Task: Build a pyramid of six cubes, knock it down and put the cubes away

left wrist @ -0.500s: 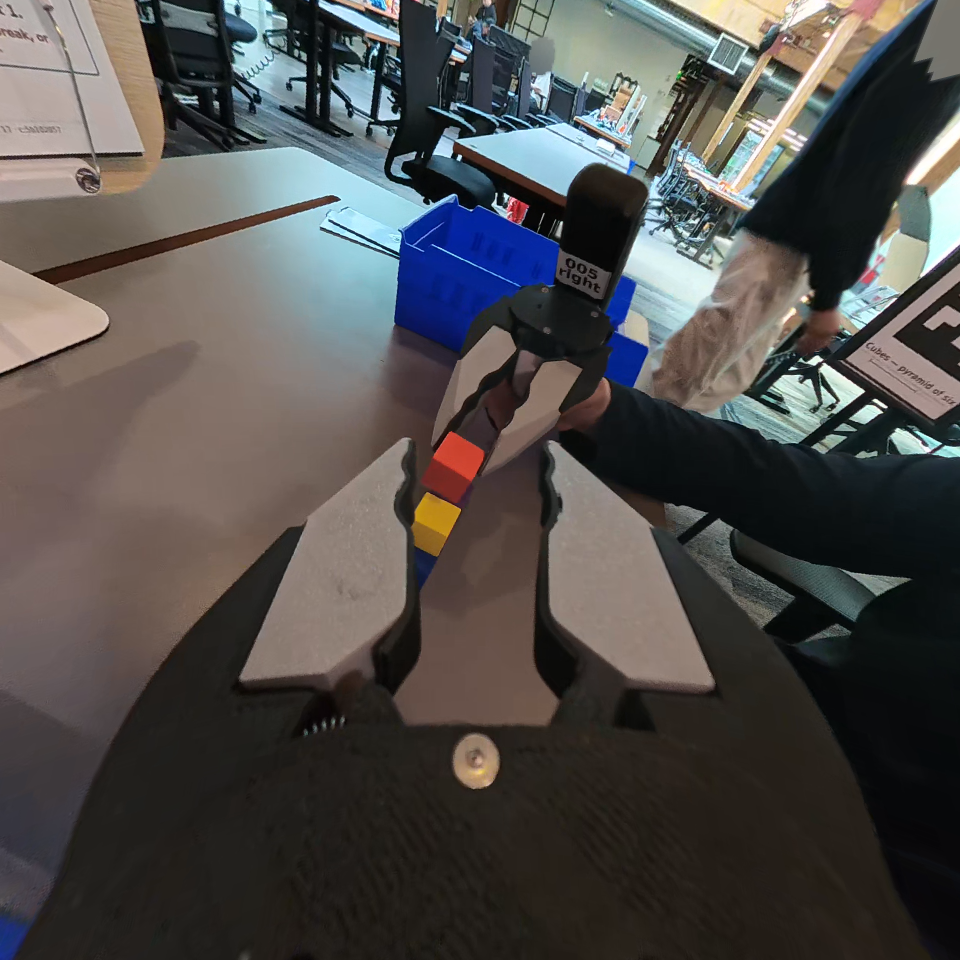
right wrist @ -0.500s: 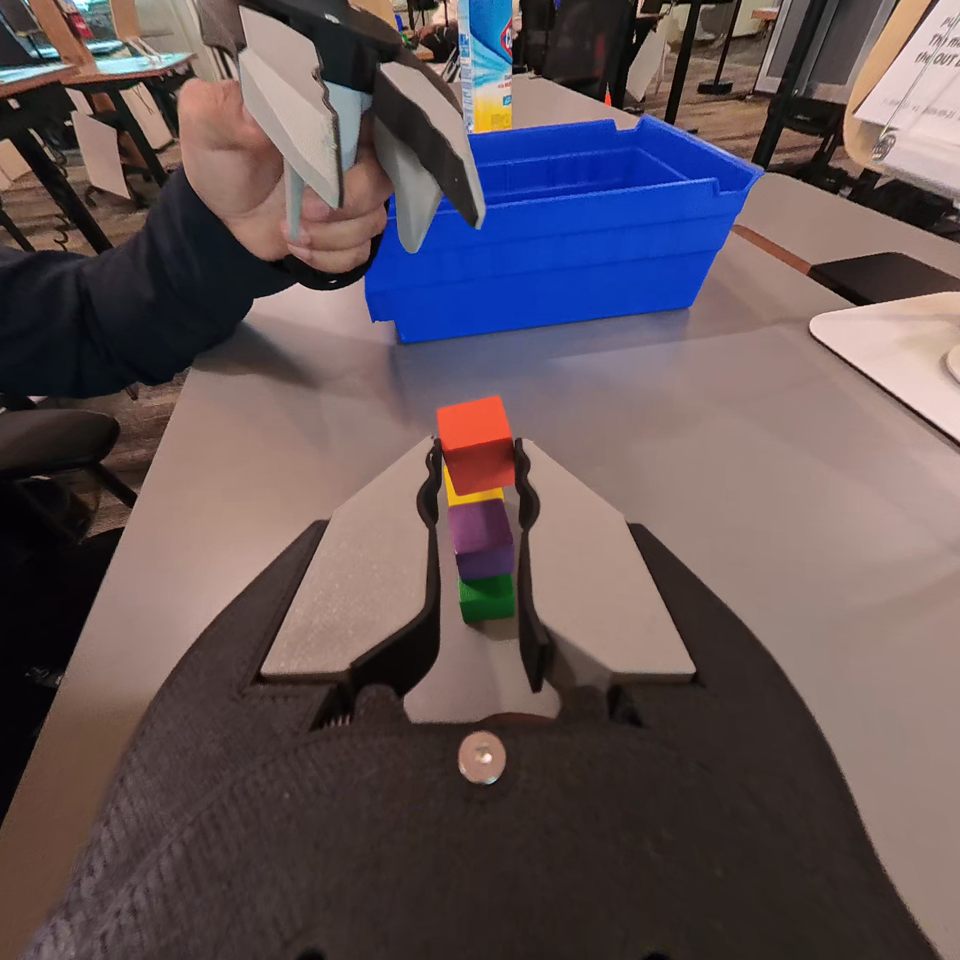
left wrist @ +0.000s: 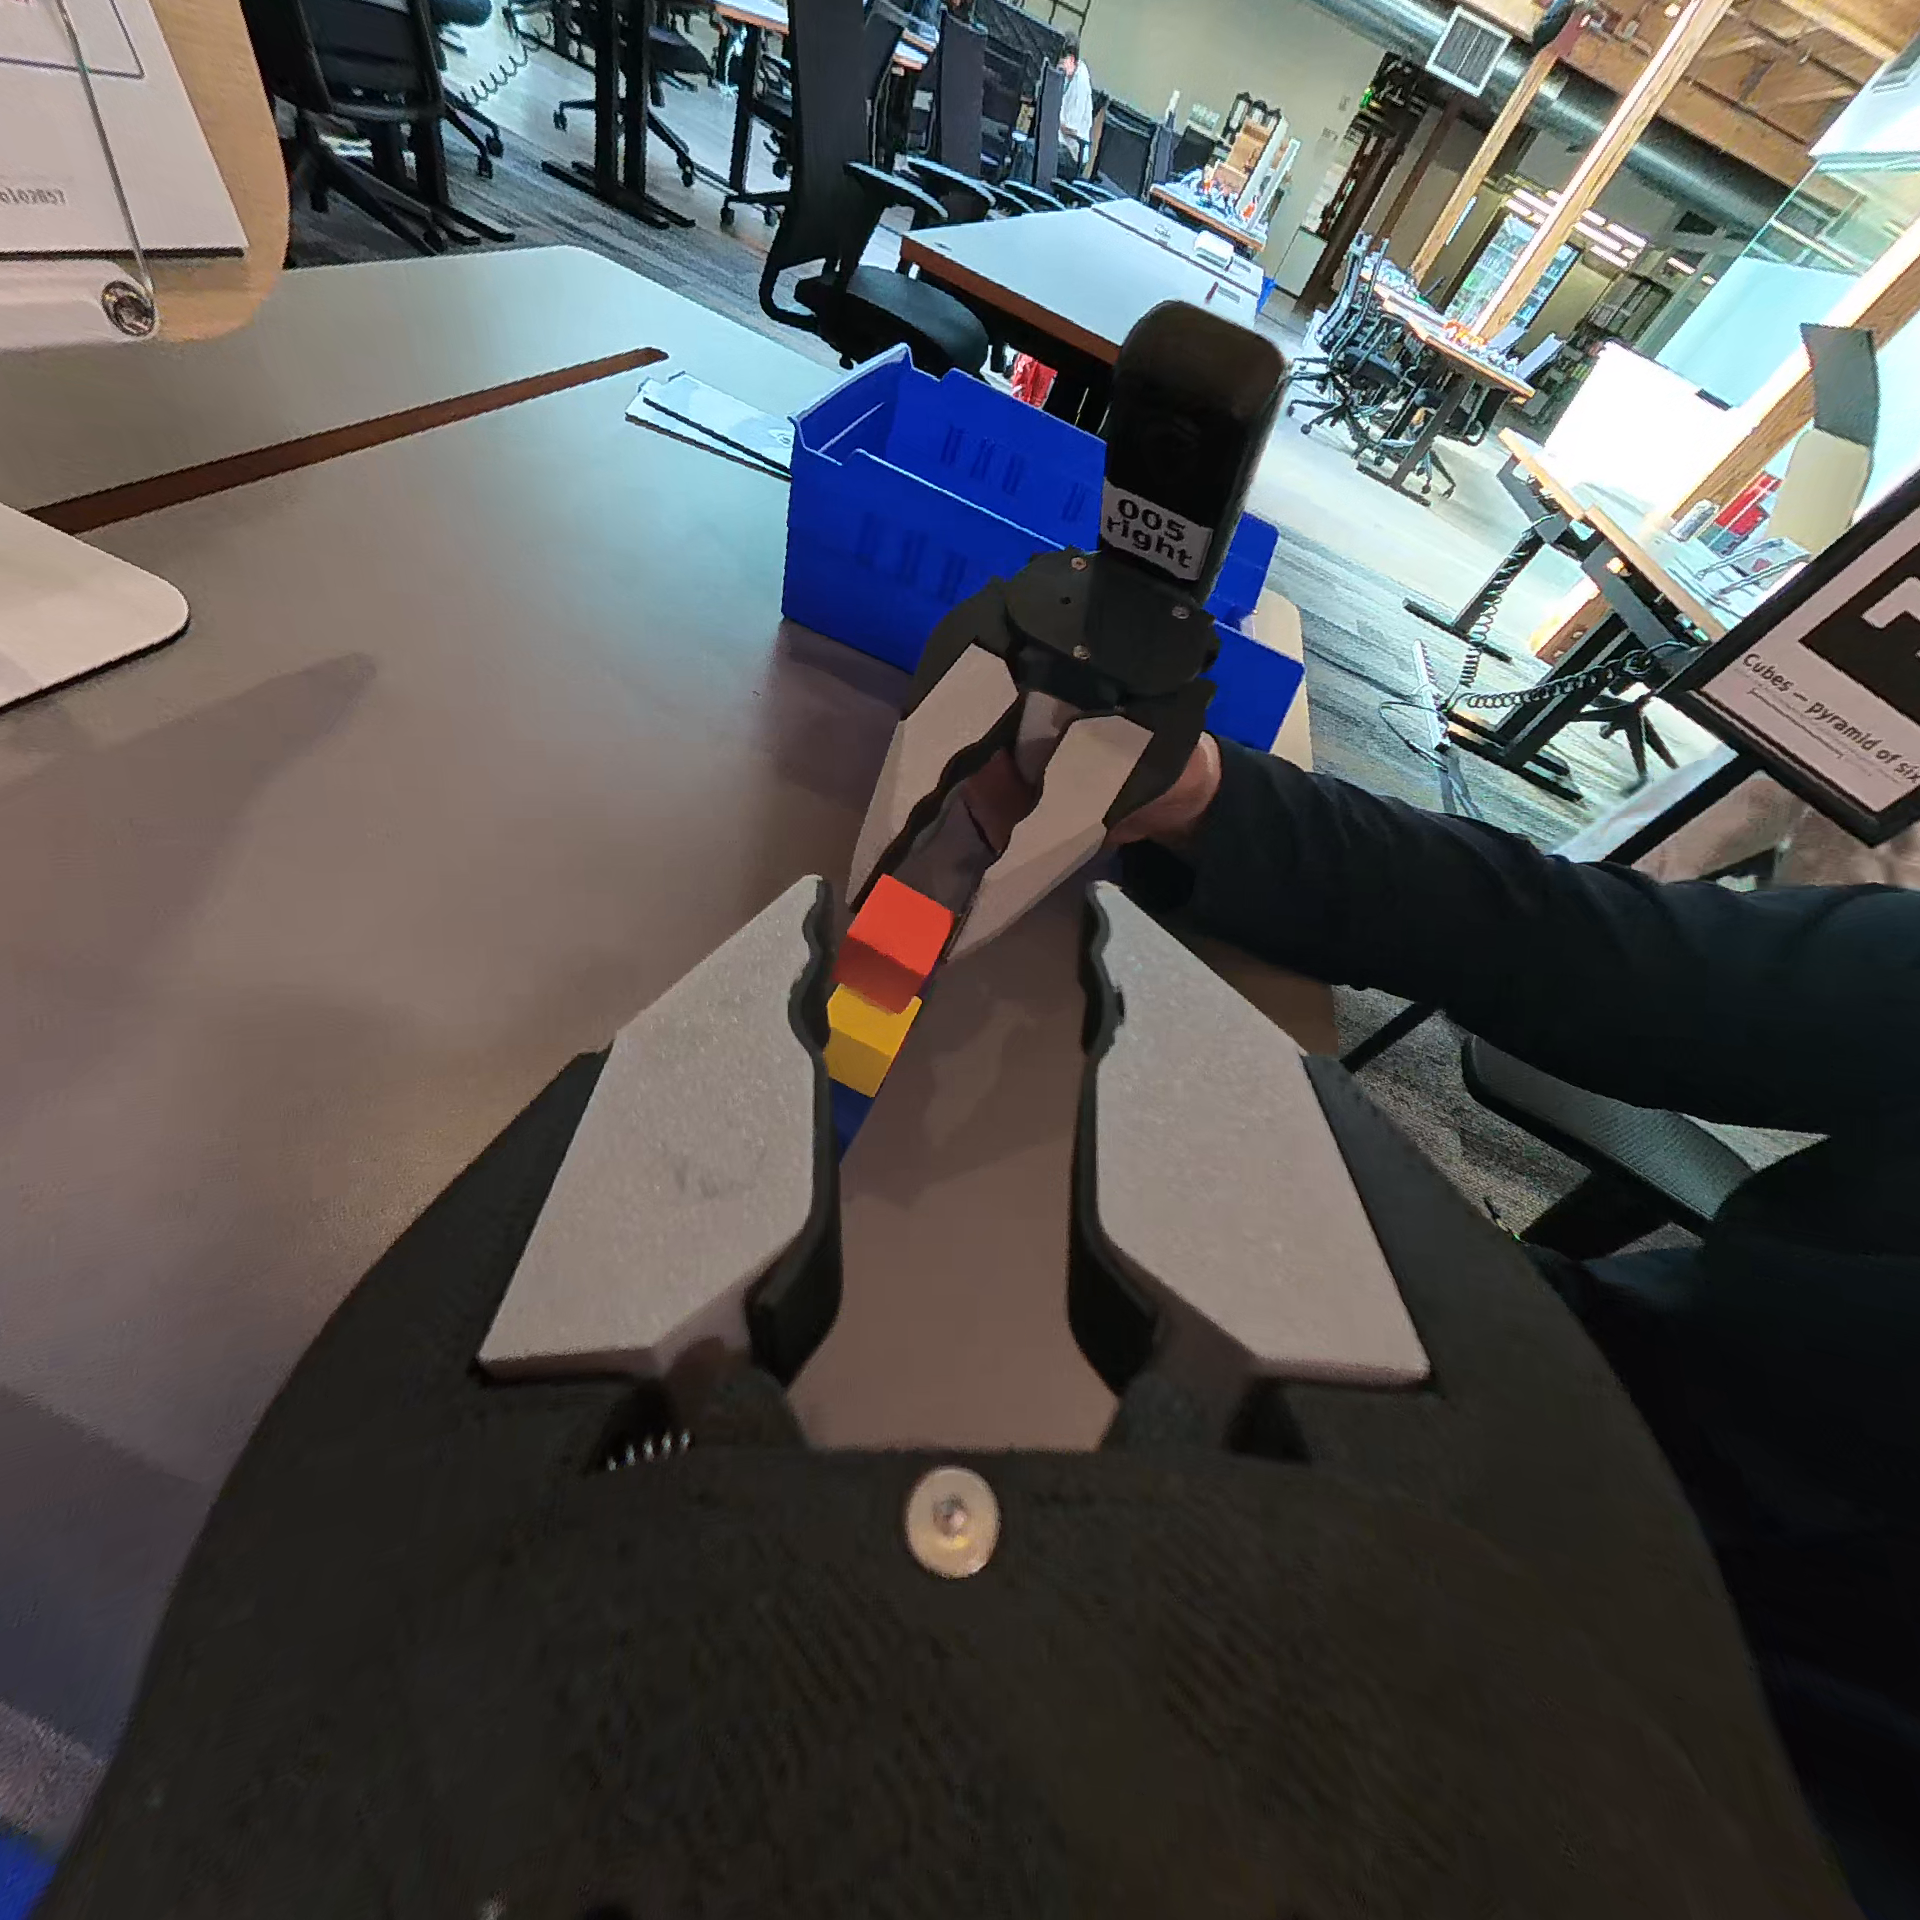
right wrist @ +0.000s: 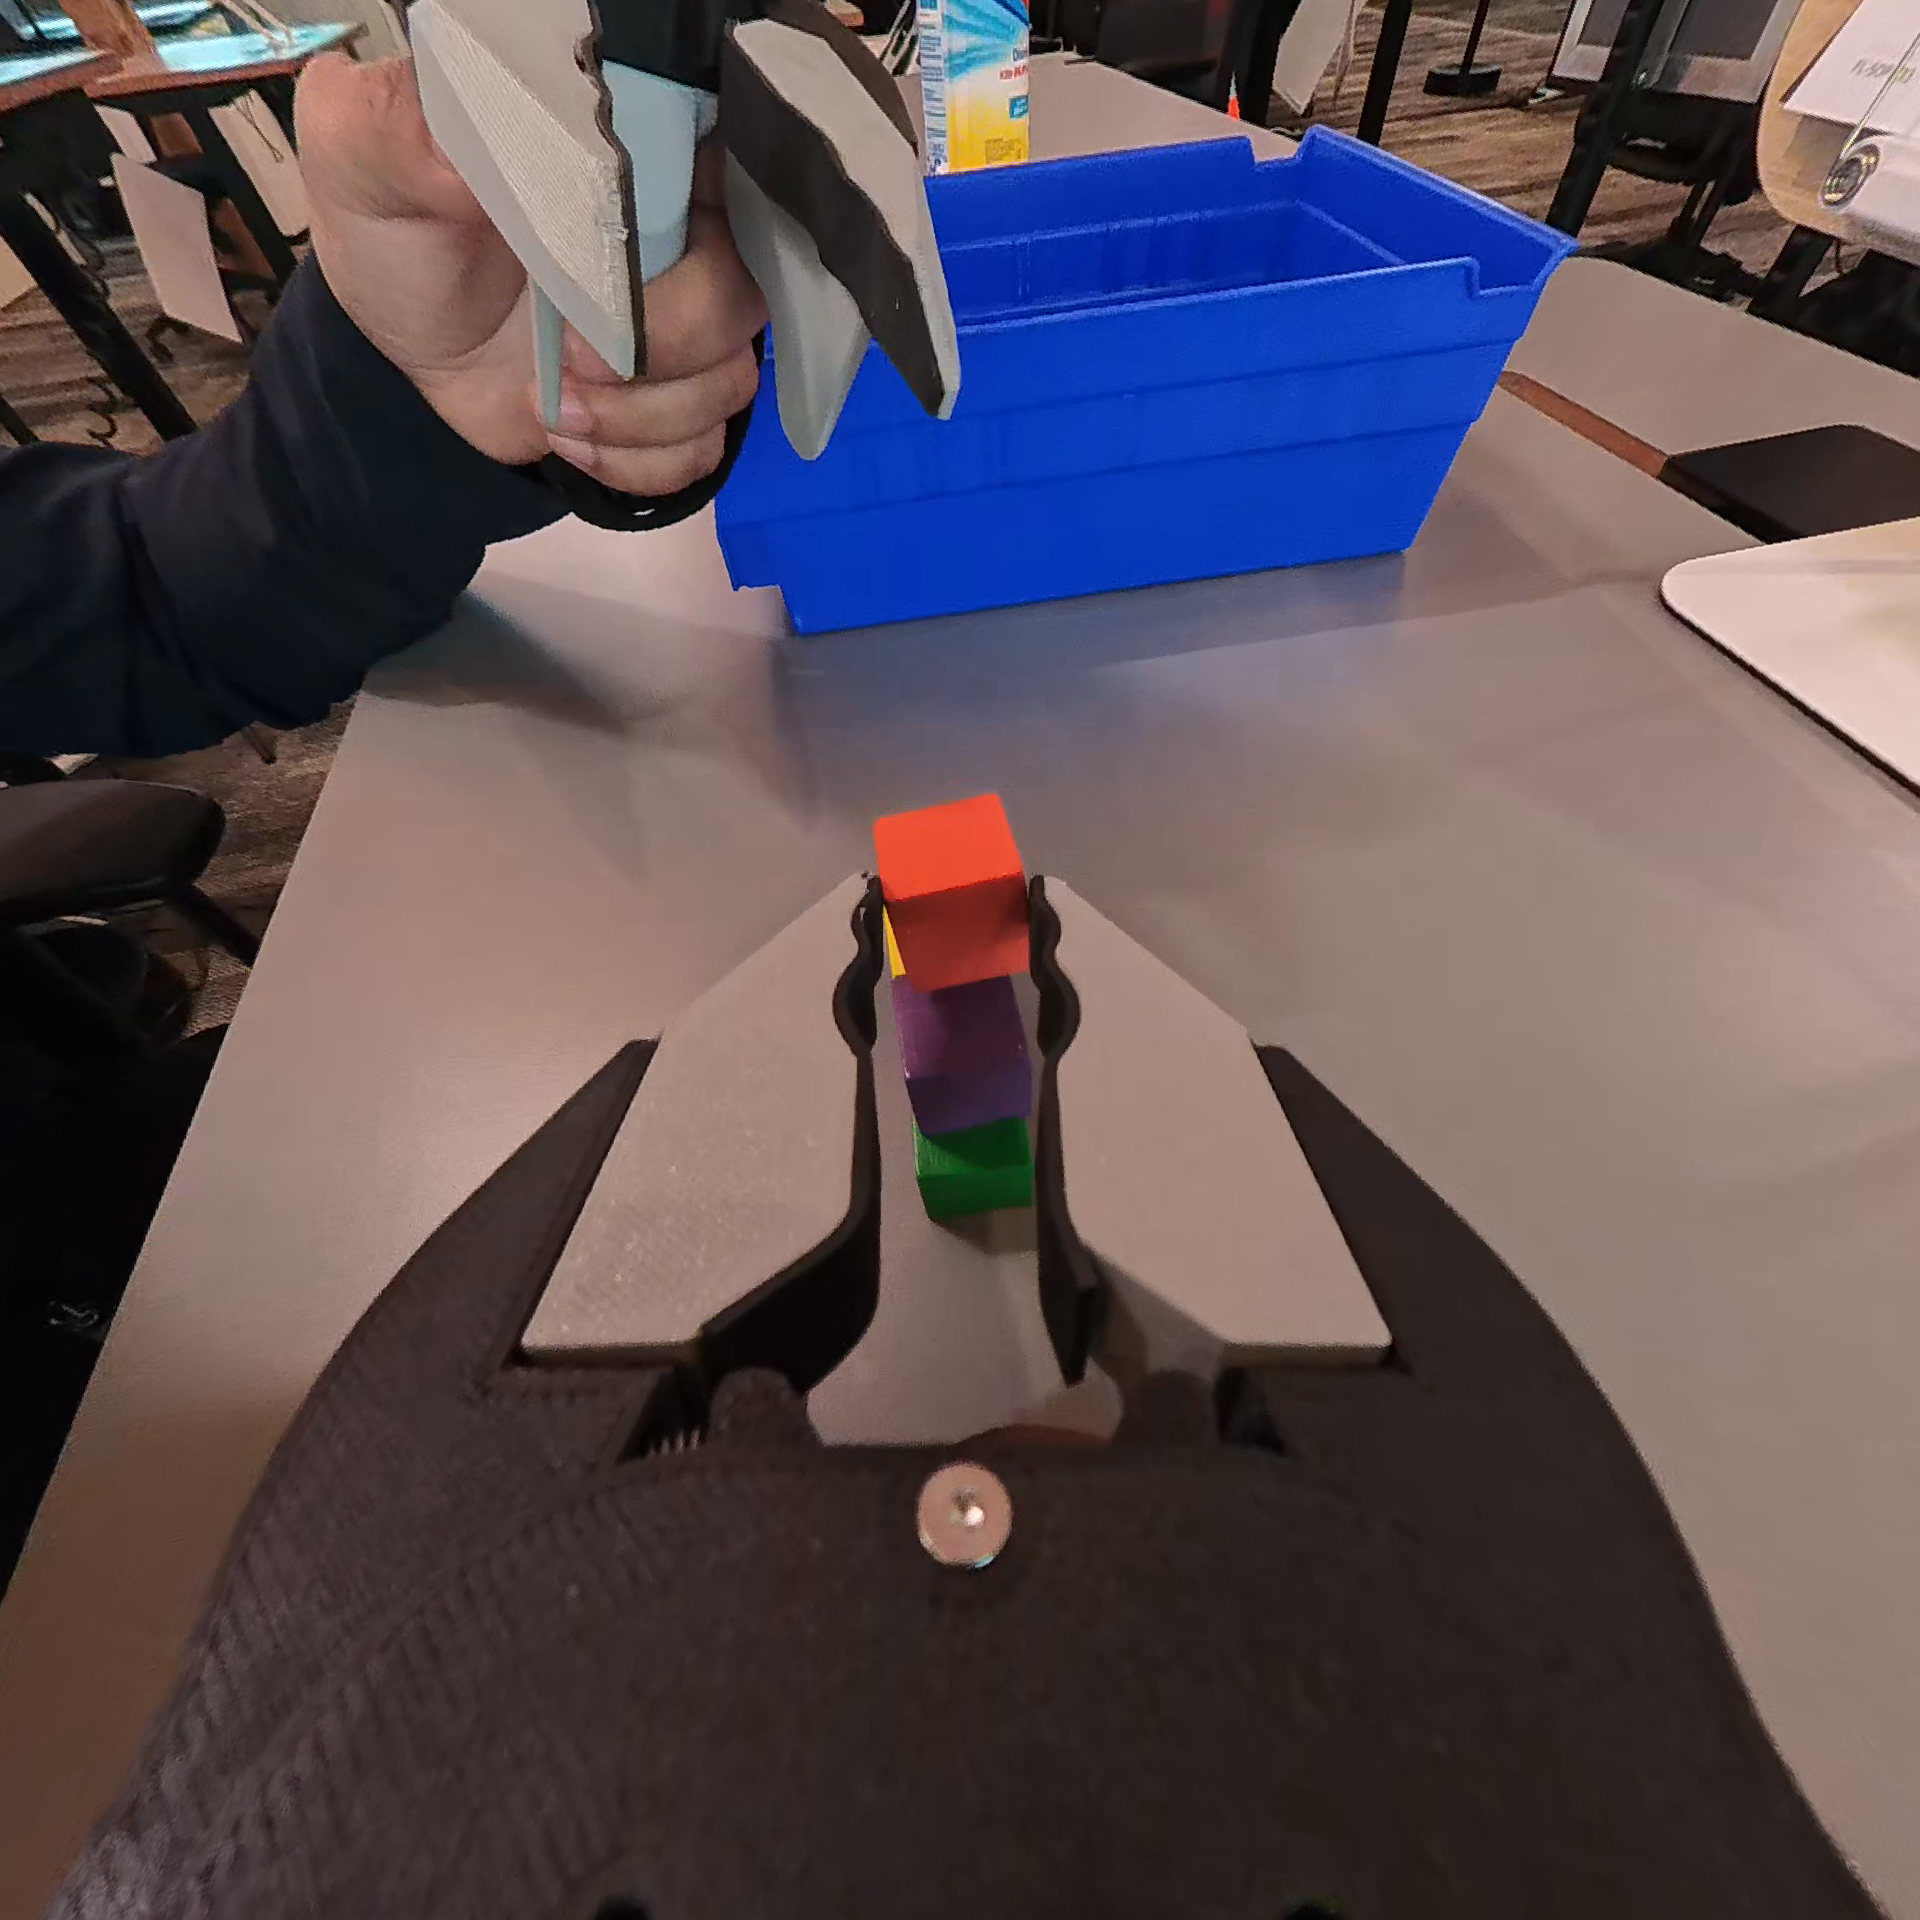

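A grey desk (right wrist: 1351, 831) with a smooth matte top carries everything, set in a wide open office with rows of other desks, black swivel chairs and timber posts behind. A dark seam runs across the desk's far part in the left wrist view, and a white rounded slab (right wrist: 1808, 644) lies at its right side.

A blue bin (right wrist: 1122, 457) stands toward the far end of the desk; the part of its inside that shows holds nothing visible. A tall printed container (right wrist: 971, 83) rises just behind it.

The cubes stand stacked near the desk's middle. The right tongs (right wrist: 951, 904) are clamped on the orange cube (right wrist: 951, 883) at the top of the pile, one finger against each side face. Below it sit a purple cube (right wrist: 961, 1049) and a green cube (right wrist: 971, 1169), with a sliver of a yellow cube (left wrist: 868, 1034) showing behind; in the left wrist view a blue cube (left wrist: 852, 1117) peeps out under the yellow one. The pile's full shape is hidden by the tongs.

The left tongs (left wrist: 951, 914) are held apart with nothing between them, raised above the desk near the bin's left end.

Bare desk lies all around the stack, and the left desk edge drops to carpeted floor beside a dark chair (right wrist: 94, 842).
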A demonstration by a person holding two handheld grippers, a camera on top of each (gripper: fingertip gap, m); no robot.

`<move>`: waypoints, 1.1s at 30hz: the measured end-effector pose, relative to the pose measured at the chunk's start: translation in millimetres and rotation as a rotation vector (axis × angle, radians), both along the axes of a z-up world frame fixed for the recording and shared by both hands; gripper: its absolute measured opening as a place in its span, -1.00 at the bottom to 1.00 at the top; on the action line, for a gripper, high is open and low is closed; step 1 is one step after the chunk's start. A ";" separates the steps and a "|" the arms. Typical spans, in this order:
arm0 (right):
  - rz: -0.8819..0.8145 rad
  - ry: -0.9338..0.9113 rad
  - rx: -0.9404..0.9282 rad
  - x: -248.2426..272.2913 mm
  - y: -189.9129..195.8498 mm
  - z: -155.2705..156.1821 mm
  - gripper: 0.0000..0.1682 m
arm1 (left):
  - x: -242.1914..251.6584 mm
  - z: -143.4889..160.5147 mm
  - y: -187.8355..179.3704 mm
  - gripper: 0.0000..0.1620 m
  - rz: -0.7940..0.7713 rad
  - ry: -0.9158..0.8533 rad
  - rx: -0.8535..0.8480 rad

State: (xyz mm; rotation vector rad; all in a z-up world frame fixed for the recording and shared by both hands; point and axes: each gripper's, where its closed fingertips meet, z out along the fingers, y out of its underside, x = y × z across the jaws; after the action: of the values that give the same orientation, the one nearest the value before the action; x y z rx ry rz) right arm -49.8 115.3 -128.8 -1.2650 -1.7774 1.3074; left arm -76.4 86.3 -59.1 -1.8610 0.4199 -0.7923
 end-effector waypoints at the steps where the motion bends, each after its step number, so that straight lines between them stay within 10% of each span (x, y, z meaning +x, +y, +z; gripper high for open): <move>1: 0.001 -0.003 -0.003 0.0 0.1 -0.6 -0.70 | 0.1 -0.2 0.0 -0.44 0.000 0.002 0.000; 33: 0.013 -0.028 0.010 2.2 0.2 -7.6 -0.71 | 5.1 -4.4 -2.3 -0.44 -0.020 0.016 -0.017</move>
State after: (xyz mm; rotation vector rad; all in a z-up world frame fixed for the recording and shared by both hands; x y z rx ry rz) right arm -47.6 115.6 -136.4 -1.2749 -1.8120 1.2922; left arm -71.3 84.1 -63.4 -1.8822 0.4441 -0.7976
